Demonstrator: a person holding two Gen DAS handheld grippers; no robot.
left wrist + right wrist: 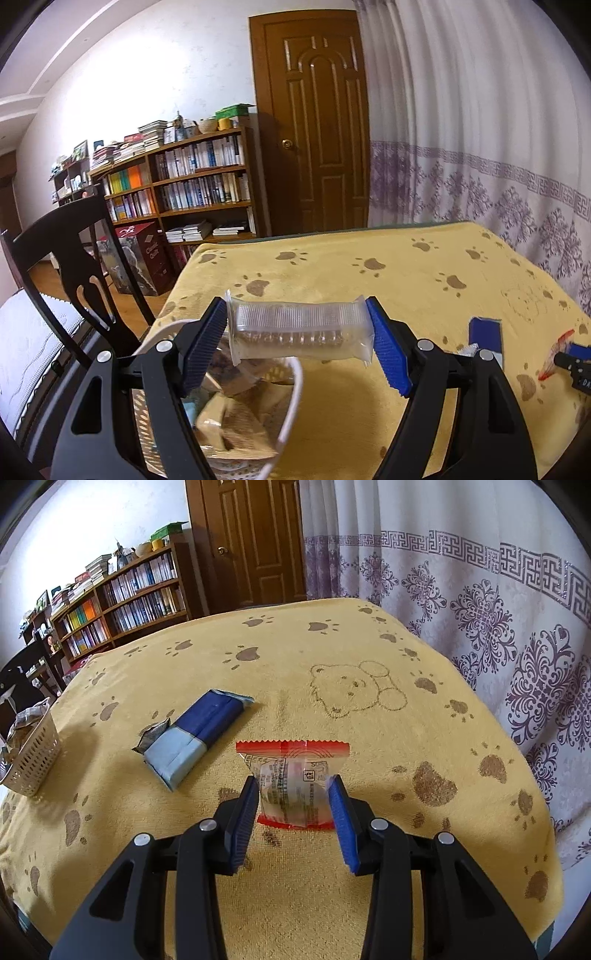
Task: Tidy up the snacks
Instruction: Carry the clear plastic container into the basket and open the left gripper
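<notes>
We hold a clear-wrapped cracker pack (300, 326) by its ends in our left gripper (299, 341) above the white basket (291, 398), while our right gripper (293, 808) clamps a red-edged snack packet (291, 775), print too small to read, beside the blue biscuit pack (195, 734).

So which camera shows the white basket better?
The right wrist view: the whole white basket sits at the table's left edge, holes and rim clear. In the left wrist view the basket is close but half hidden behind the left gripper.
</notes>
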